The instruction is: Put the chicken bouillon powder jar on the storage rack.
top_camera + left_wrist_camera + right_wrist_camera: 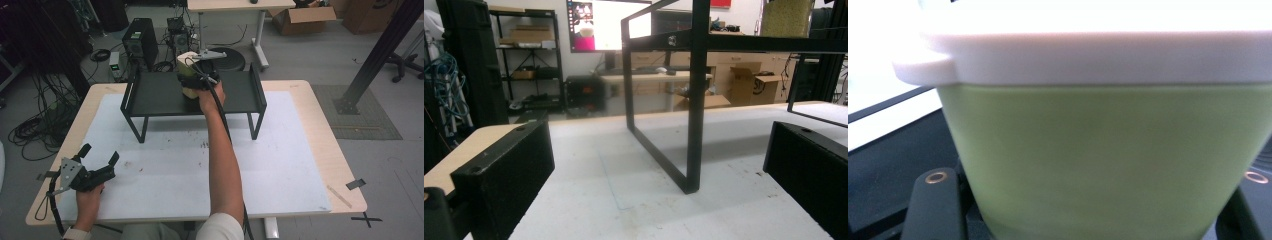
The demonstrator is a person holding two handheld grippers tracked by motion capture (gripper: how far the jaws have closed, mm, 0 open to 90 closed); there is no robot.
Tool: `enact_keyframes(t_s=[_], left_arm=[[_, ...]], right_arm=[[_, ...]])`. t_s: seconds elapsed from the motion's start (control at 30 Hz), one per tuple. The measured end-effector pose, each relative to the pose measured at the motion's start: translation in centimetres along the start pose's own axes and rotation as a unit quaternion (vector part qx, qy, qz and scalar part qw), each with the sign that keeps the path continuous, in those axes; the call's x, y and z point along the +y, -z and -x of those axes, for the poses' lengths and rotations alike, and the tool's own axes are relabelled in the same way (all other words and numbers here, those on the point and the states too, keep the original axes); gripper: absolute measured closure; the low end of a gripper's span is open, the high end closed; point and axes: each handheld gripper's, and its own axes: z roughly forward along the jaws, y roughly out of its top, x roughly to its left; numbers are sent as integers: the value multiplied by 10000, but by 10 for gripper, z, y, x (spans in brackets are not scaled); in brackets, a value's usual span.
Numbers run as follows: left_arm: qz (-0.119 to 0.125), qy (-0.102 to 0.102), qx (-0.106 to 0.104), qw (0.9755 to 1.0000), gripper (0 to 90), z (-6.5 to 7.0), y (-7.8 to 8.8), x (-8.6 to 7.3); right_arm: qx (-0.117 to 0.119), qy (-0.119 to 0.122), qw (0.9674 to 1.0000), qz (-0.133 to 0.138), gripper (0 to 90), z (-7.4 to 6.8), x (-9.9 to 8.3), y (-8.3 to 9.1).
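Between the closed jaws of the right gripper (192, 80), a green container (1098, 160) with a white lid (1088, 55) is held above the black shelf (160, 95). It probably handles stiff, light and smooth-walled, so its lower body is gripped. Left gripper (100, 160) jaws are spread, empty, over the counter (300, 165).

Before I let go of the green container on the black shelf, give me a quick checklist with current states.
1. Right gripper clamped on the green plastic container with white lid: ok.
2. White lid seated on the container: ok.
3. Container base resting flat on the black metal shelf: cannot tell.
4. Container well inside the shelf's edges: ok, near the middle.
5. Left gripper open and apart from the shelf, over the white mat: ok.
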Motion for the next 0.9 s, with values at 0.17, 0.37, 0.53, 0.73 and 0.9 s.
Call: enact_keyframes(t_s=[0.17,0.37,0.53,0.73,0.9], left_arm=[[-9,-9,3,10000,4,0,0,0],[-12,-16,5,10000,4,0,0,0],[-5,-16,5,10000,4,0,0,0],[-16,-20,3,10000,4,0,0,0],[-18,-17,1,10000,4,0,0,0]], right_arm=[[25,-29,10000,38,292,1,-1,-1],[26,38,10000,2,290,1,-1,-1],[5,-65,10000,14,213,1,-3,-2],[-32,-260,9996,81,134,1,-4,-2],[-99,-281,9994,202,88,-1,-2,0]])
